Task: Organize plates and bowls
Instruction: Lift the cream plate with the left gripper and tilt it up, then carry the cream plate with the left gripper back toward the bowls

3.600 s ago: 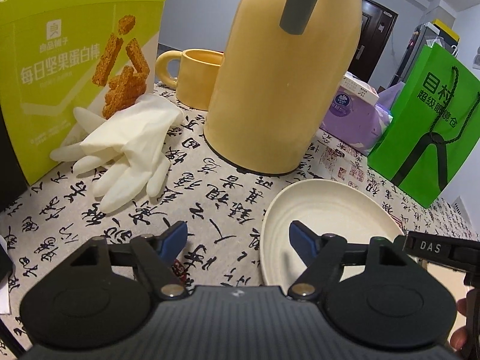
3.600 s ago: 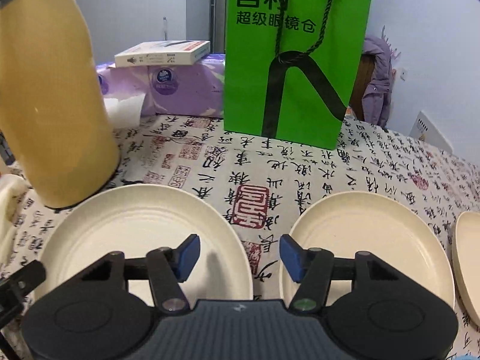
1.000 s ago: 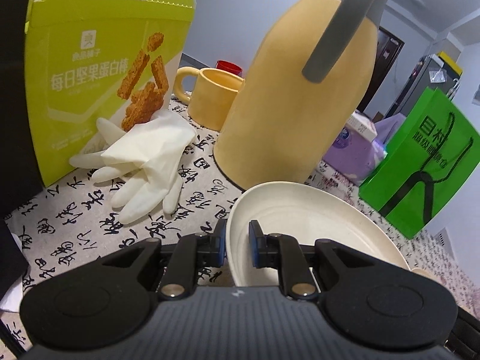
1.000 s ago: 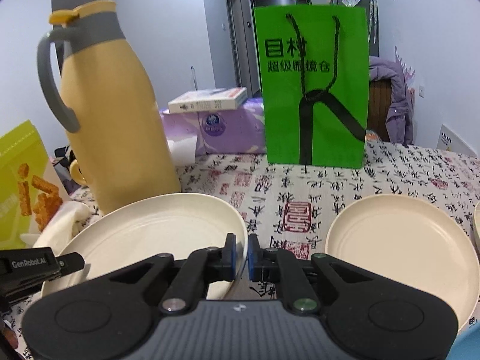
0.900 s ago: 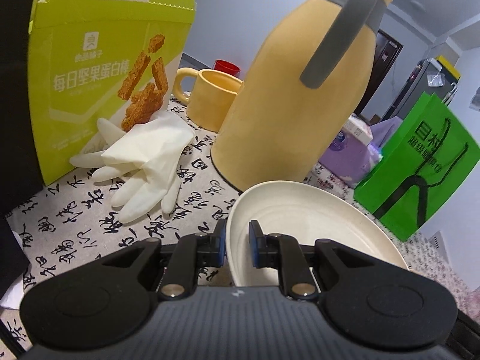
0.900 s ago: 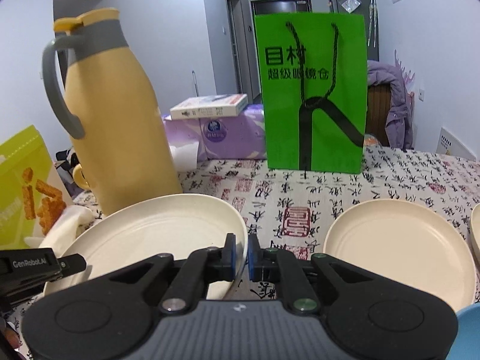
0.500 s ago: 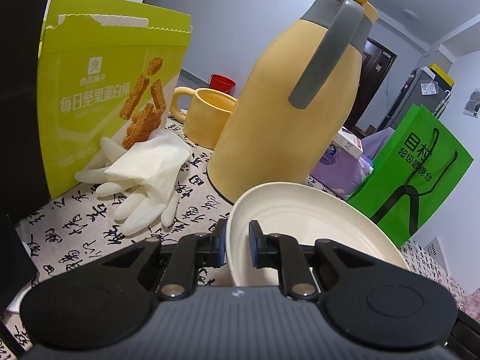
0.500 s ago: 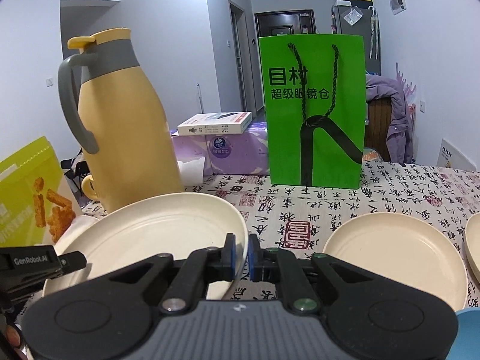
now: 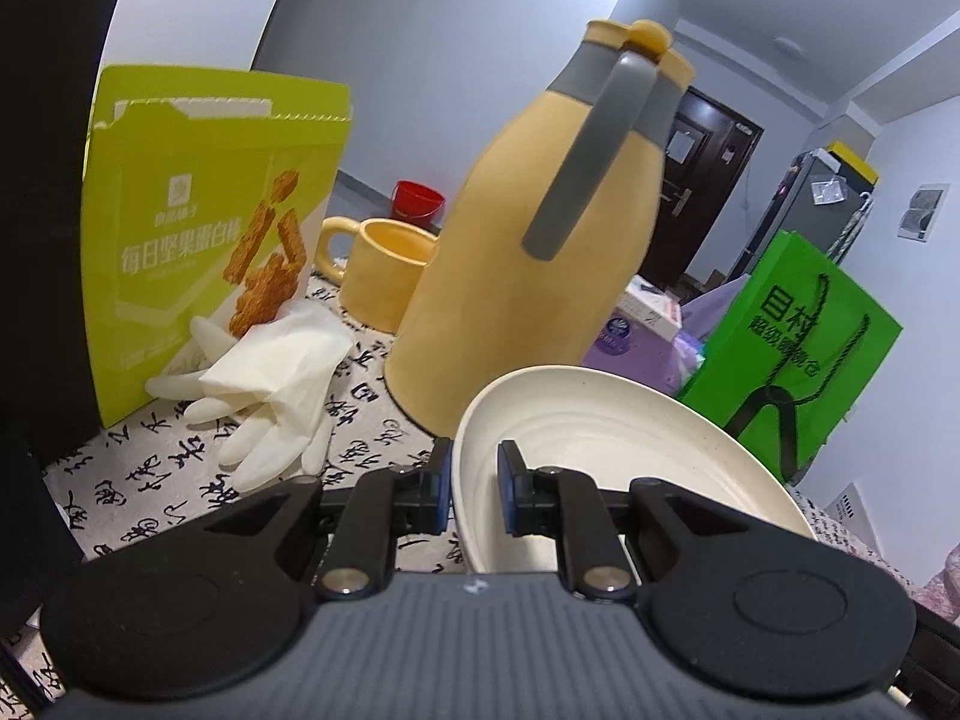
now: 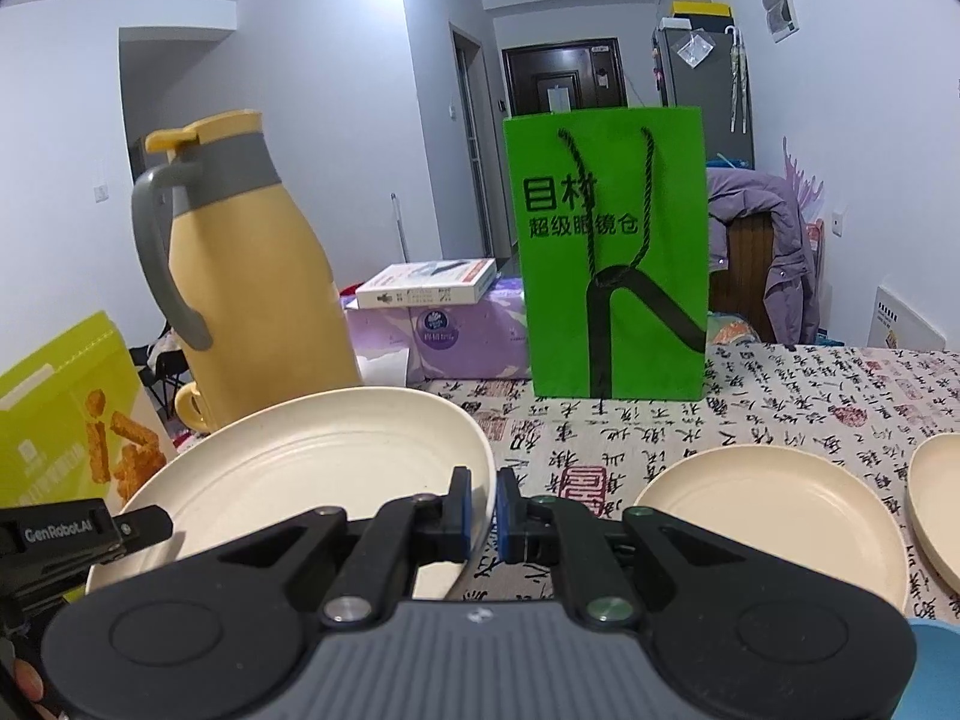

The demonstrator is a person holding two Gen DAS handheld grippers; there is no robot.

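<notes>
A cream plate [image 9: 600,438] [image 10: 312,468] is held up off the table by both grippers. My left gripper [image 9: 474,483] is shut on its left rim, and my right gripper [image 10: 482,507] is shut on its right rim. The left gripper's body [image 10: 72,540] shows at the lower left of the right wrist view. A second cream plate [image 10: 774,516] lies flat on the patterned tablecloth [image 10: 780,396] to the right. The edge of a third cream dish [image 10: 939,504] shows at the far right.
A tall yellow thermos jug [image 9: 540,222] [image 10: 240,276] stands just behind the lifted plate. Left of it are a yellow mug [image 9: 384,273], white rubber gloves [image 9: 270,384] and a lime snack box [image 9: 204,222]. A green paper bag [image 10: 606,258] and purple tissue packs [image 10: 444,330] stand behind.
Both grippers have risen with the plate between them. The table and the jug sit lower in both views than a second ago. Earlier still, both grippers were open over the plates.
</notes>
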